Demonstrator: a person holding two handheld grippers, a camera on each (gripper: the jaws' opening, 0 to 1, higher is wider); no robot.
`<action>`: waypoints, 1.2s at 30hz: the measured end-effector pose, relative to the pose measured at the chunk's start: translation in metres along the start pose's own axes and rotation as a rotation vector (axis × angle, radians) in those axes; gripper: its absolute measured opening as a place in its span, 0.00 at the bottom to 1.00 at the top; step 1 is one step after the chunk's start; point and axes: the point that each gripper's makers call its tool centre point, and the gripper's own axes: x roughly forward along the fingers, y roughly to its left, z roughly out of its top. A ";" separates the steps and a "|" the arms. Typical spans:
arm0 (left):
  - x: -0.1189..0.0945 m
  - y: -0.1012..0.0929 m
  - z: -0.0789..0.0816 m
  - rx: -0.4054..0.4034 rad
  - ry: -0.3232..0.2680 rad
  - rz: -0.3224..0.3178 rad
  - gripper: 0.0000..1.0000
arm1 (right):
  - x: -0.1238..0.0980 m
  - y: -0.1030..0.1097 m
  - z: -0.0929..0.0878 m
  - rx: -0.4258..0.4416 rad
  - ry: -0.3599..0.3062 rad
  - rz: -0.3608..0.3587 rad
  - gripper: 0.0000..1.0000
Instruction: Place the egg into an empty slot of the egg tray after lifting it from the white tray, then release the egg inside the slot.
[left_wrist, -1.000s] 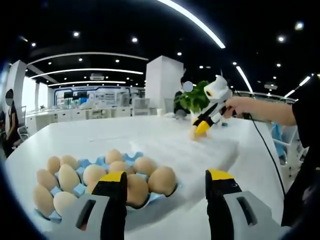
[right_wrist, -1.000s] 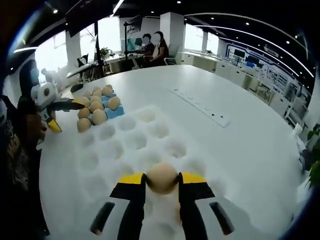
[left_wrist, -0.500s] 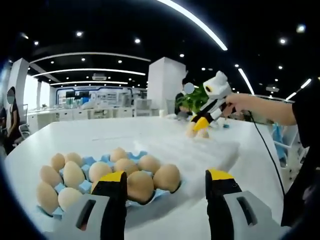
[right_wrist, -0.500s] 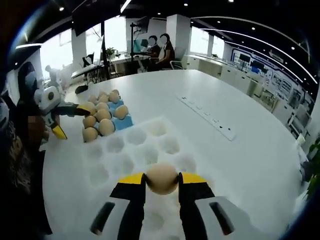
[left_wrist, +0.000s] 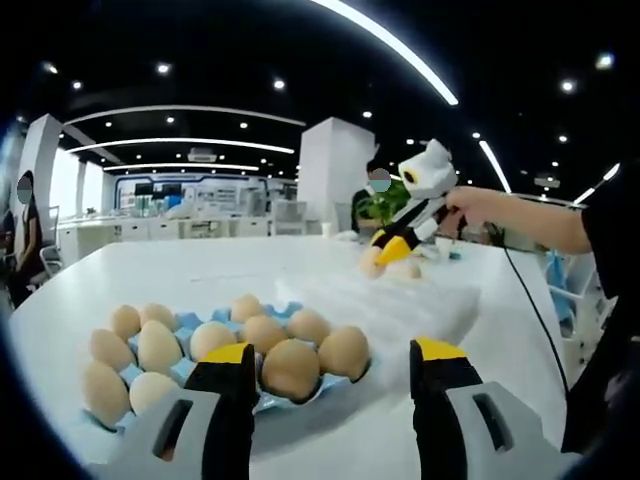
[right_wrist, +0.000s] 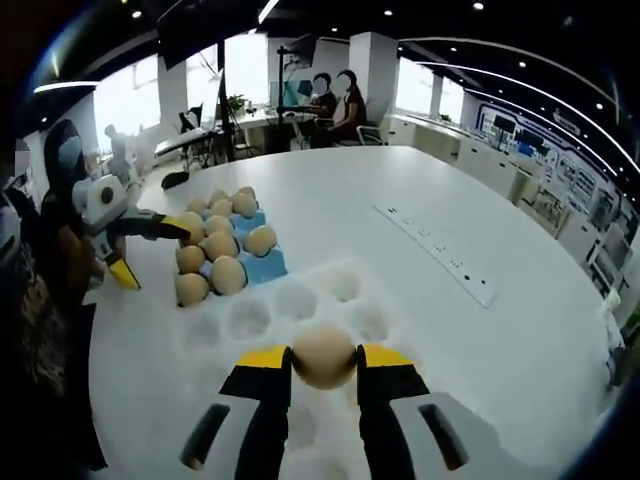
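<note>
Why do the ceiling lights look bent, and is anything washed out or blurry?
Left gripper view: the fisheye lens bends the ceiling light strips into arcs, and the white tray glares so its slots barely show. Right gripper view: the egg between the right gripper jaws looks sharp, while the table edge curves and the eggs in the blue tray are softer.

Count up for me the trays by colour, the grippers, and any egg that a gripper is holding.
Blue egg tray: 1
White tray: 1
Grippers: 2, the left gripper with jaws apart and the right gripper
Egg held in the right gripper: 1
Total: 5
</note>
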 end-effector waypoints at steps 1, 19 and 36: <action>0.000 0.000 0.000 -0.002 -0.001 0.001 0.64 | 0.001 0.000 0.003 -0.001 -0.002 0.004 0.27; -0.004 0.018 0.004 -0.007 -0.011 0.032 0.67 | 0.022 0.030 0.027 -0.059 -0.016 0.064 0.27; -0.011 0.031 0.002 -0.005 -0.014 0.051 0.67 | 0.047 0.059 0.056 -0.119 -0.021 0.125 0.27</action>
